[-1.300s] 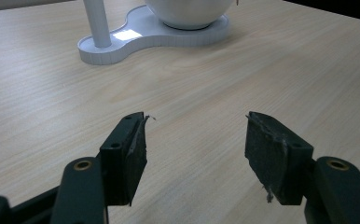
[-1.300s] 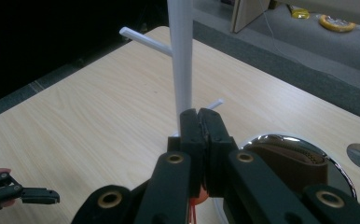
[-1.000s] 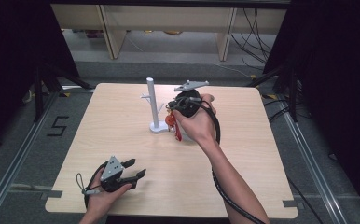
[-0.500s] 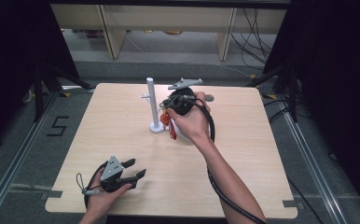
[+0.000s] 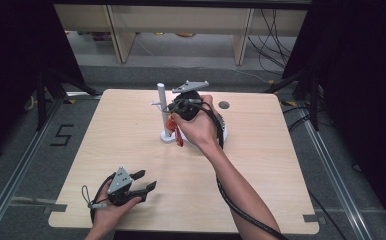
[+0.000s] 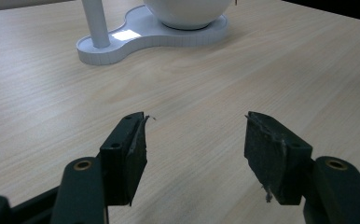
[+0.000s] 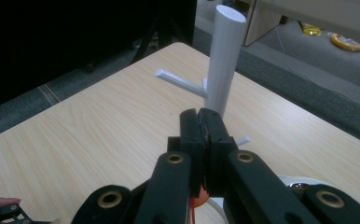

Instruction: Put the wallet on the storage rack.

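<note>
A white stand (image 5: 161,107) has an upright post (image 7: 225,60) with thin side pegs (image 7: 180,81); its flat base (image 6: 136,39) also carries a white bowl (image 5: 222,129). My right gripper (image 5: 174,114) is shut on a red charm (image 5: 176,131) with an orange round part (image 7: 199,203) and a dangling strap. It holds the charm right beside the post, just in front of a short peg (image 7: 243,140). My left gripper (image 5: 142,182) rests open and empty near the table's front left, and its jaws (image 6: 194,149) face the stand.
The wooden table (image 5: 121,130) has a round cable hole (image 5: 224,105) behind the bowl. Bare wood lies between the left gripper and the stand. Shelving and cables sit on the floor beyond the far edge.
My right gripper has moved left and slightly away from me, bringing the red charm closer to the post. The left gripper has stayed put.
</note>
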